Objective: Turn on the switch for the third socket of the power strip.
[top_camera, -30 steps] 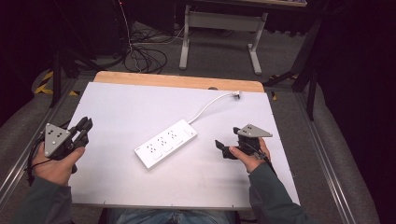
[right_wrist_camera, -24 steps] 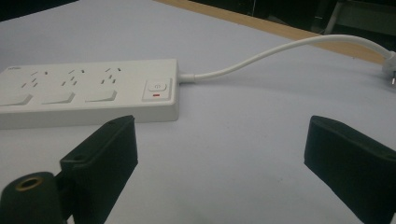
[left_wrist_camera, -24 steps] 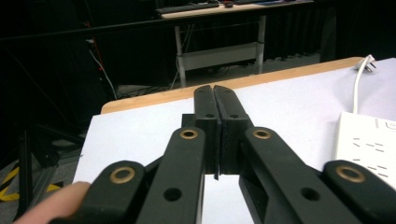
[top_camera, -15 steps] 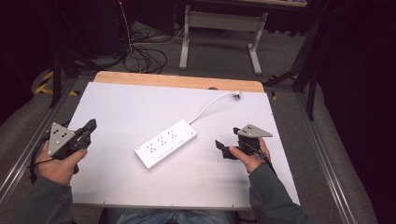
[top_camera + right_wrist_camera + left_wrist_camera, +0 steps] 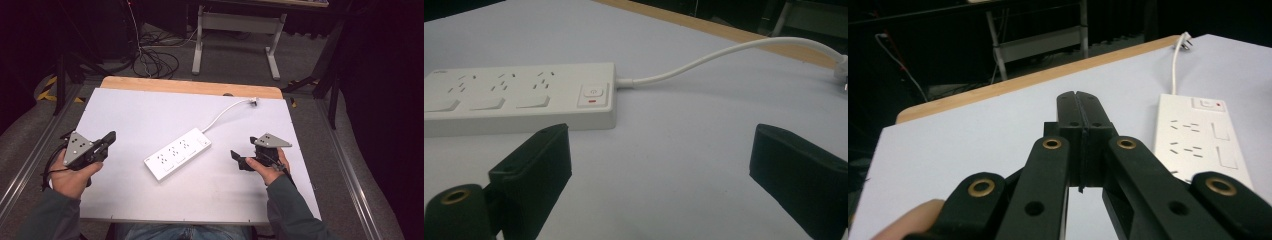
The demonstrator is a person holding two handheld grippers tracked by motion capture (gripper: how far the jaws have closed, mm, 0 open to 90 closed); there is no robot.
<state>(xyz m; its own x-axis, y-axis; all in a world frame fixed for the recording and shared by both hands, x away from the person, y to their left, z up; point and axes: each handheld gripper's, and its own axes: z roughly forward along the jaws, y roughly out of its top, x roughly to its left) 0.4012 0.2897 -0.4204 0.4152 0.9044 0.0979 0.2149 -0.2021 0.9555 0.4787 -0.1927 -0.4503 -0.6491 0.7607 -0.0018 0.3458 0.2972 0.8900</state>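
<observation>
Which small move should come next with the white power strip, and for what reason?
Probably the right gripper should ease forward toward the switch end of the power strip. Its jaws stand wide open with nothing between them, and in the right gripper view the strip lies just ahead, untouched on the table. The left gripper has its jaws shut and empty, off to the strip's side.

Two black grippers are being carried. The left gripper (image 5: 108, 141) is being topped by a grey three-cornered plate (image 5: 76, 147) dotted with small dark holes, and a black cable (image 5: 47, 167) is being trailed beside that plate. Brass-ringed pivots (image 5: 1052, 144) are being shown on its arms. The right gripper (image 5: 239, 159) is being fitted with broad matte pads (image 5: 543, 167). Grey-green sleeves (image 5: 295, 212) are being worn.
</observation>
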